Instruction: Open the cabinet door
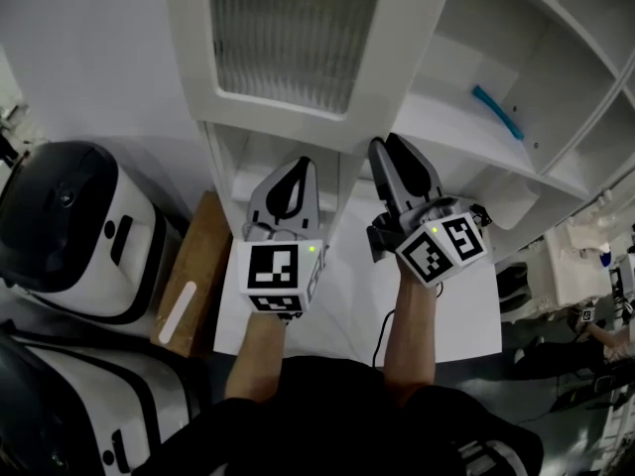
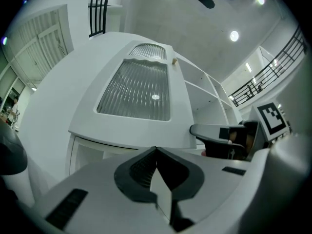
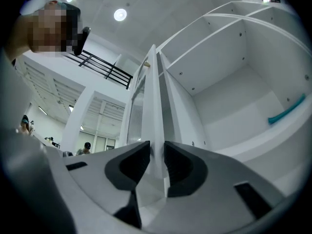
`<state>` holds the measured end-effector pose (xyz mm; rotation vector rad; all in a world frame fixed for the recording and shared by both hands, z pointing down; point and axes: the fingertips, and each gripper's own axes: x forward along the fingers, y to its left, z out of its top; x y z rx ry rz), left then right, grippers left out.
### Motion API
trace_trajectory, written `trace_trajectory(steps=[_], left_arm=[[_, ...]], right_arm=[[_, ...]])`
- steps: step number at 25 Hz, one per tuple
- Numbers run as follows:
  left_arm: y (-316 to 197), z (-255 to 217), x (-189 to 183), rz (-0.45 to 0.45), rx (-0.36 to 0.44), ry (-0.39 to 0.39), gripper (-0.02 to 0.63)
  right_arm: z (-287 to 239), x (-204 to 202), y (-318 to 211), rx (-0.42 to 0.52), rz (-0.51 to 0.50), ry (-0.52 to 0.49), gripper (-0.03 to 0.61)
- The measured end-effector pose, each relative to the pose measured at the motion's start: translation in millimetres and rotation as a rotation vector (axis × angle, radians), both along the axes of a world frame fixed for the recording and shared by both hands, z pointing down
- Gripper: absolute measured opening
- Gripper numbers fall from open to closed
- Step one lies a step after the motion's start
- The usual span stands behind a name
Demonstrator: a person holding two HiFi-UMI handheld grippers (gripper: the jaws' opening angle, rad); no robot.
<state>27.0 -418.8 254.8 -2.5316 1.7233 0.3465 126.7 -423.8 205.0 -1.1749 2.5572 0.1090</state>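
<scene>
Right tongs [image 3: 157,152] clamped on edge of white ribbed-glass cabinet door [image 3: 153,101], left tongs [image 2: 156,151] closed, empty

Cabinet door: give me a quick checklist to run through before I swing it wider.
1. Right gripper on the cabinet door: ok, the door's edge sits between its jaws.
2. Left gripper free: ok, shut and holding nothing.
3. Door off its frame: ok, it stands ajar and the shelves are exposed.
4. Teal item clear of the door: ok, it lies on a shelf inside, apart from the door.
5. Swing path clear: cannot tell, since the left gripper sits close to the door's lower edge.
</scene>
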Motion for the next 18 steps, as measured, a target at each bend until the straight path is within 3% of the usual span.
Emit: trace_trajectory(steps=[18], left_arm=[[52.9,-15.3,2.9,-0.016,0.036,0.014,0.012]], right_arm=[[-1.0,-13.1,48.1,0.004,-0.039,-0.005,0.089]])
